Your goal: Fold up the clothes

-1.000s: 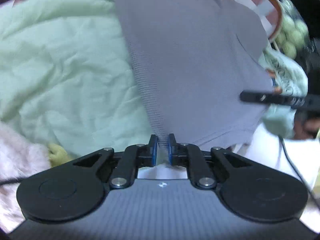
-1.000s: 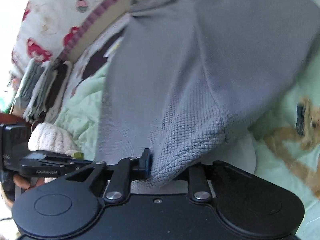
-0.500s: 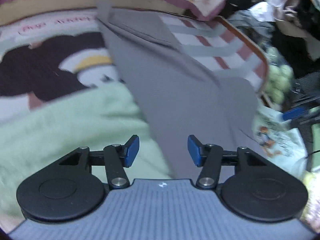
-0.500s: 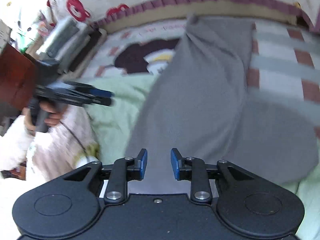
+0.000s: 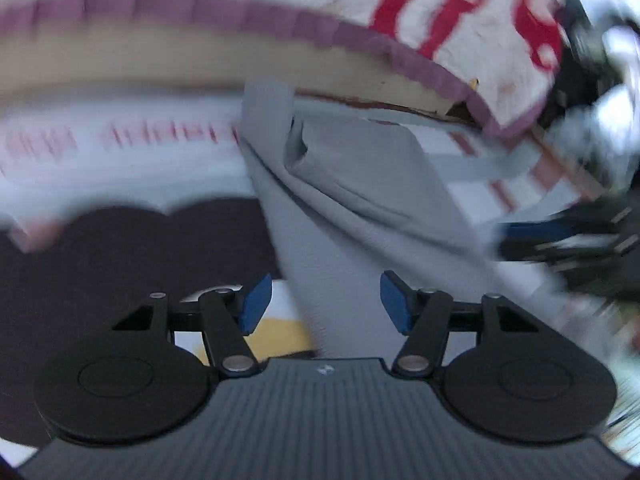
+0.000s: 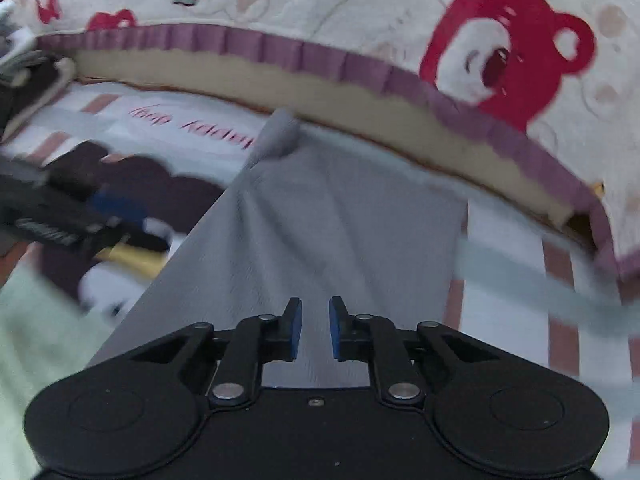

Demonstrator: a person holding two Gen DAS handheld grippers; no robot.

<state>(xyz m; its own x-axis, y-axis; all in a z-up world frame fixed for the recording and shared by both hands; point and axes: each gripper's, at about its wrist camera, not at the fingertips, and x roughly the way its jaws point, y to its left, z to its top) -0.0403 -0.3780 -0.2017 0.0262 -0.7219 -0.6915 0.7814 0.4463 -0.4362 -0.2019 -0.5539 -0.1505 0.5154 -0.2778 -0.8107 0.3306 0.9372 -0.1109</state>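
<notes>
A grey knit garment point(image 5: 360, 200) lies stretched out on the bed, its far end bunched near the frilled pillow edge; the same garment point(image 6: 340, 220) fills the middle of the right wrist view. My left gripper point(image 5: 325, 304) hovers over its near part with jaws wide and still opening, and no cloth is pinched between the pads. My right gripper point(image 6: 315, 328) hangs above the cloth, its jaws closing to a narrow gap with nothing caught in it. Each gripper shows blurred in the other's view: the right gripper point(image 5: 560, 236) and the left gripper point(image 6: 80, 220).
A cream pillow with red bears point(image 6: 500, 60) and a purple frill point(image 6: 280, 48) borders the far side. The bed sheet point(image 6: 520, 280) has pink and pale stripes and a dark cartoon print point(image 5: 120, 260). A light green blanket point(image 6: 32, 340) lies at the lower left.
Both grippers have let go of the grey garment and swept toward the head of the bed. The left jaws went from shut to wide; the right jaws narrowed.
</notes>
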